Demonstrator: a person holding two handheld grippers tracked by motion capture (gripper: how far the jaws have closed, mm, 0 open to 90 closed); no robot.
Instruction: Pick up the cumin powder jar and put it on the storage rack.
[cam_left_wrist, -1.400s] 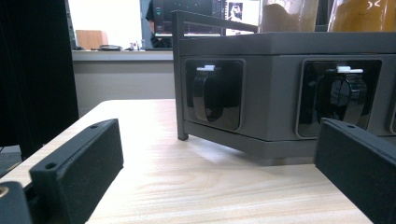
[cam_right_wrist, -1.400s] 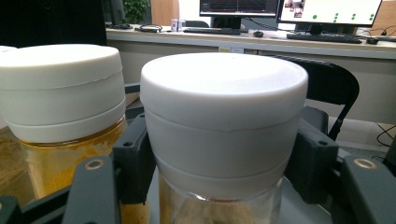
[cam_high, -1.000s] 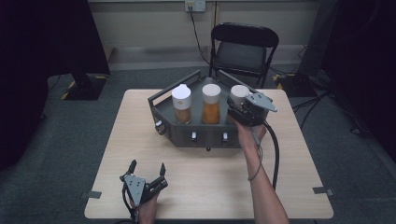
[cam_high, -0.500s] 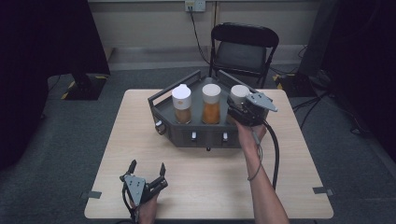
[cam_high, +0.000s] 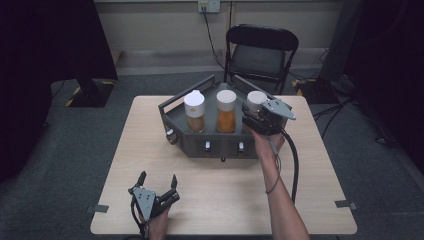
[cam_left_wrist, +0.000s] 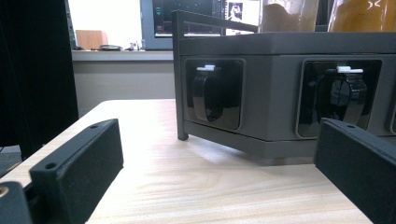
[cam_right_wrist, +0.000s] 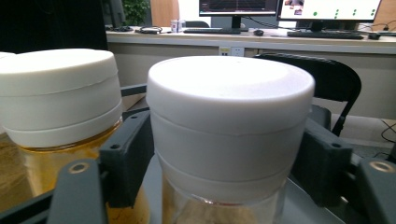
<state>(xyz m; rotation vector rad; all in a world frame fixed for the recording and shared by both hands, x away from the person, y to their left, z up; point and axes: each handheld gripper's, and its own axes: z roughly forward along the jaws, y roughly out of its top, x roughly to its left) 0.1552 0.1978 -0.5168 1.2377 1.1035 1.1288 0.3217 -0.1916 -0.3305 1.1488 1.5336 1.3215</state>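
Three white-lidded jars of brownish and orange contents stand in a dark grey tray (cam_high: 215, 145) on the wooden table. My right gripper (cam_high: 254, 107) is at the right-hand jar (cam_high: 256, 98). In the right gripper view its jaws stand on either side of that jar's lid (cam_right_wrist: 229, 121), and they have just been opening, so the pads no longer clamp it. The middle jar (cam_high: 226, 110) is beside it, with the left jar (cam_high: 194, 111) beyond. My left gripper (cam_high: 158, 178) rests near the table's front edge, open, with nothing between its fingers.
The tray's front wall (cam_left_wrist: 275, 98) has recessed black latches (cam_left_wrist: 208, 95) that face my left gripper. A black folding chair (cam_high: 260, 50) stands behind the table. Bare tabletop (cam_high: 225, 190) lies between the tray and the front edge.
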